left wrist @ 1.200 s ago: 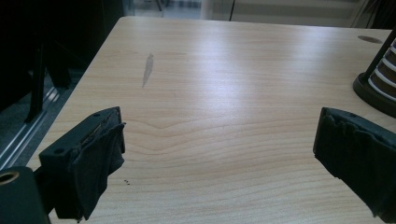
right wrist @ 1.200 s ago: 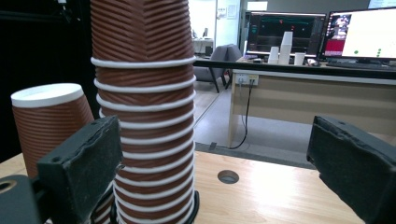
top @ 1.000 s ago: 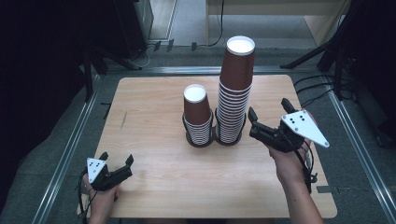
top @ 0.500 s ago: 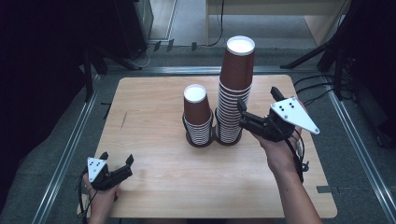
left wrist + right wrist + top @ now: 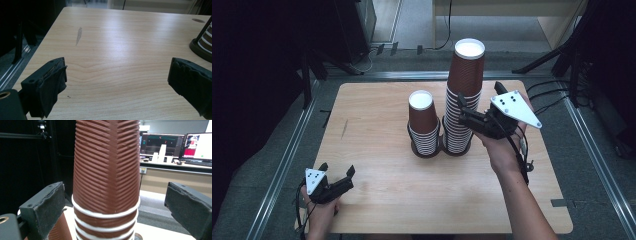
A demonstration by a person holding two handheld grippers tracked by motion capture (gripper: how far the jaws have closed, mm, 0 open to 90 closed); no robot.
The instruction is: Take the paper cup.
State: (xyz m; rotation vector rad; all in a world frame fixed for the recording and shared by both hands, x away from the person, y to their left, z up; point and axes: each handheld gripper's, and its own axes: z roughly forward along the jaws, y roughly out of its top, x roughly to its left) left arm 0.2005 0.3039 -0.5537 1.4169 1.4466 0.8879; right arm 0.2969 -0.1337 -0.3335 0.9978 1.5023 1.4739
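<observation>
Two stacks of upside-down brown ribbed paper cups stand mid-table: a short stack [image 5: 424,125] and, to its right, a tall stack [image 5: 464,95]. My right gripper [image 5: 479,96] is raised at the tall stack's right side, open. Its jaws straddle the upper cup of the tall stack [image 5: 107,170] with a gap on each side, and the pads [image 5: 47,207] touch nothing. My left gripper [image 5: 337,169] rests low at the table's front left corner, open, with bare wood between its jaws. The left gripper [image 5: 120,85] looks across the table toward the short stack's base [image 5: 202,47].
The wooden table [image 5: 372,115] has metal rails [image 5: 287,160] along its left and right sides. Cables [image 5: 557,95] lie beyond the right edge. Monitors [image 5: 175,145] on a desk stand far behind the stacks. A dark mark [image 5: 78,36] streaks the wood.
My right gripper has risen and moved left from the table's right side until its open jaws straddle the tall stack. The left gripper has stayed put.
</observation>
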